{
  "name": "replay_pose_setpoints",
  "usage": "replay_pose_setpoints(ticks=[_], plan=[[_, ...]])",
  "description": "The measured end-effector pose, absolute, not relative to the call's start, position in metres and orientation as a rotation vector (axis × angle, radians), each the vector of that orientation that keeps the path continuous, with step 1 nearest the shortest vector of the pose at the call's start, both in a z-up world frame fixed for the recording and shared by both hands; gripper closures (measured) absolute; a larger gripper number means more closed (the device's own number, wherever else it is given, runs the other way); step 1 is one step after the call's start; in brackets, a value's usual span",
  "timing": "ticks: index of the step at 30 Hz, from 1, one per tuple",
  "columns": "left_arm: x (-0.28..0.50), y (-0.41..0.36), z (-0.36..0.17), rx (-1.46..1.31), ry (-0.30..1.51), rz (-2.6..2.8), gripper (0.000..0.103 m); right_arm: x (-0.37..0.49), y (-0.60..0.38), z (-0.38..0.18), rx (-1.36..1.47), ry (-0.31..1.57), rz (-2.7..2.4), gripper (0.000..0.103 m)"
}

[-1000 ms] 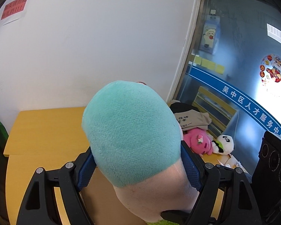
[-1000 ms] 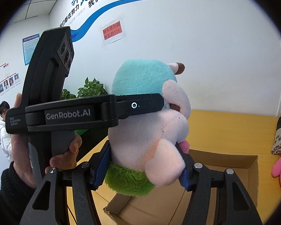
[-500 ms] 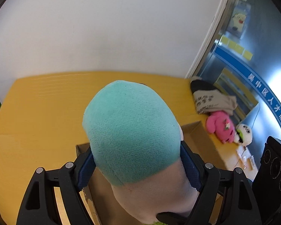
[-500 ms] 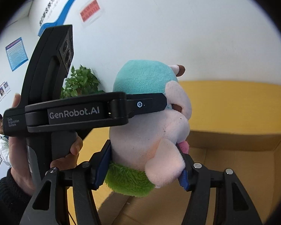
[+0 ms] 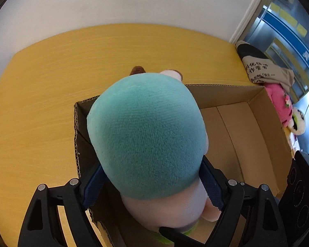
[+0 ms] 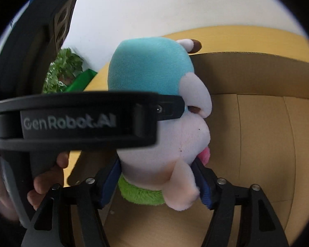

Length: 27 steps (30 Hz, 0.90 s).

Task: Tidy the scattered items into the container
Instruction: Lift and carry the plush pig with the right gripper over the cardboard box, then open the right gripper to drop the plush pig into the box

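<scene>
A plush toy with a teal head, pale pink body and green base fills both views; it also shows in the right wrist view. My left gripper is shut on its body. My right gripper is shut on its lower part just above the green base. Both hold the toy over the left end of an open cardboard box, whose inside shows bare cardboard. The left gripper's body crosses the right wrist view in front of the toy's head.
The box sits on a yellow table against a white wall. A folded beige cloth, a pink plush and a panda plush lie beyond the box's right end. A green plant stands to the left.
Both grippers have tilted down and moved forward with the toy, from above the table to over the open box. The box interior now fills the lower views.
</scene>
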State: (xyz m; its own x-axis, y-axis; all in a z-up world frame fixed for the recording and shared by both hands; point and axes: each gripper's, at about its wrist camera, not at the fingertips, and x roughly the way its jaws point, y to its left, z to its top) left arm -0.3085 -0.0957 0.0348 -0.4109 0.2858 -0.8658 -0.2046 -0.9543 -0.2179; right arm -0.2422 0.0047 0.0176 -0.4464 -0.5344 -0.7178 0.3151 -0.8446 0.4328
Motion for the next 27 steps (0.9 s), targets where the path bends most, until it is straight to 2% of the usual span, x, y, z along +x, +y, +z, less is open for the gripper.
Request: replay_pose_setpoints(ticks=[1, 3, 6, 15, 20, 25, 26, 27], plan=[[-0.307, -0.096, 0.034, -1.508, -0.119, 2.415, 0.015, -0.239, 0.006, 0.02, 1.251, -0.331, -2.284, 0.036], [-0.3, -0.094, 0.036, -1.502, -0.121, 2.42, 0.017, -0.232, 0.005, 0.025, 1.241, -0.303, -2.284, 0.045], [-0.289, -0.093, 0.04, -1.482, -0.123, 2.411, 0.02, -0.224, 0.001, 0.03, 1.231, -0.278, -2.266, 0.05], [-0.275, -0.101, 0.048, -1.472, -0.18, 2.355, 0.022, -0.203, 0.002, 0.041, 1.195, -0.358, -2.232, 0.051], [-0.267, -0.089, 0.051, -1.452, -0.074, 2.368, 0.022, -0.196, -0.004, 0.038, 1.195, -0.314, -2.233, 0.051], [-0.281, -0.098, 0.034, -1.539, -0.123, 2.392, 0.018, -0.208, -0.007, 0.029, 1.242, -0.344, -2.189, 0.049], [-0.281, -0.103, 0.037, -1.537, -0.159, 2.407, 0.018, -0.207, -0.008, 0.032, 1.229, -0.33, -2.184, 0.045], [-0.28, -0.105, 0.039, -1.531, -0.166, 2.425, 0.018, -0.205, -0.008, 0.034, 1.216, -0.318, -2.179, 0.034]])
